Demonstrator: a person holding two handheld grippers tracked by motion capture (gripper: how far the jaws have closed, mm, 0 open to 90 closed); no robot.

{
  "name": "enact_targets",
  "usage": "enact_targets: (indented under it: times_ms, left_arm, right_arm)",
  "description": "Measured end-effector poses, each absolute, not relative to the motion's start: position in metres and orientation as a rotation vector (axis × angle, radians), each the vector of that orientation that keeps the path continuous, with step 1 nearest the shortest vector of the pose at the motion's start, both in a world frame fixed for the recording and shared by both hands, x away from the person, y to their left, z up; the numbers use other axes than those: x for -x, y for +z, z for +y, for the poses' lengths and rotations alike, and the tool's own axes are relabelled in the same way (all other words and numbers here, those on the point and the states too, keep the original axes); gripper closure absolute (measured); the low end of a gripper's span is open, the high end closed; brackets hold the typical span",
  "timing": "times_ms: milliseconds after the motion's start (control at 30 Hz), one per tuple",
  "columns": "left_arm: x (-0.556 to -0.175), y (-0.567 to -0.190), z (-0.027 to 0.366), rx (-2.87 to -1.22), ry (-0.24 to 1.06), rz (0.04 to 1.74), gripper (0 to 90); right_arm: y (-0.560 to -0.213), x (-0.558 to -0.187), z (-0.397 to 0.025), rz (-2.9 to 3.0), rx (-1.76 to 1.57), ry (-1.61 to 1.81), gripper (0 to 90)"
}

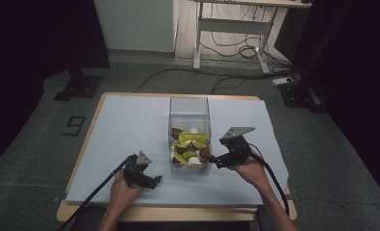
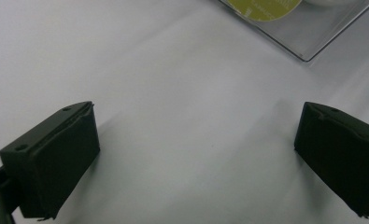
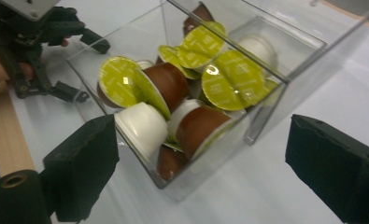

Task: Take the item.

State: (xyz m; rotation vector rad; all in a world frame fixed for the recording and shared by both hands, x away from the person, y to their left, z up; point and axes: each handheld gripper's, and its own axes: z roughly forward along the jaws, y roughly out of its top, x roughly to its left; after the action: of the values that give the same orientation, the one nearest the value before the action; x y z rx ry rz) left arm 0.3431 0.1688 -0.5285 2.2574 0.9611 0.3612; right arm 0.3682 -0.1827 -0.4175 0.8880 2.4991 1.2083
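I am holding my right gripper just beside the right wall of the clear box, near its front corner, with its jaws standing wide apart and nothing between them. In the right gripper view the box's near corner is sitting between those two jaws, though I cannot tell whether either jaw is touching the plastic. The box is standing upright on the white sheet and is holding a heap of coffee capsules: brown ones, white ones and several showing green foil lids, all piled in the box's lower part. I am keeping my left gripper to the left of the box and a little nearer to me, apart from it, low over the sheet. Its jaws are also spread wide, gripping nothing, and a bottom corner of the box is showing at the top of the left gripper view.
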Motion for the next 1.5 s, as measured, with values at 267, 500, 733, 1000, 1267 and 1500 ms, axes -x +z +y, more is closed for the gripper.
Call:
enact_targets:
  times_ms: [267,500,733,1000,1267,1500]
  left_arm:
    - [-0.343,-0.528,0.169,-2.258,0.361,0.961,0.0]
    - [-0.343,-0.529,0.169,-2.257,0.362,0.961,0.0]
    - [-0.343,-0.529,0.169,-2.257,0.360,0.962,0.0]
    - [-0.343,-0.529,0.169,-2.256,0.361,0.964,0.0]
    - [-0.343,-0.529,0.169,-2.256,0.361,0.963,0.0]
    - [-0.343,-0.529,0.169,-2.256,0.361,0.964,0.0]
  right_arm:
    - [-0.416,-0.372,-0.166,2.522,-0.832,1.194,15.2]
    - [-0.419,-0.377,-0.153,2.553,-0.799,1.163,21.5]
    - [-0.423,-0.381,-0.147,2.575,-0.792,1.162,25.9]
    - [-0.429,-0.390,-0.138,2.599,-0.792,1.134,30.1]
    - [-0.434,-0.394,-0.132,2.613,-0.768,1.120,35.4]
    - [-0.438,-0.398,-0.124,2.639,-0.759,1.108,38.0]
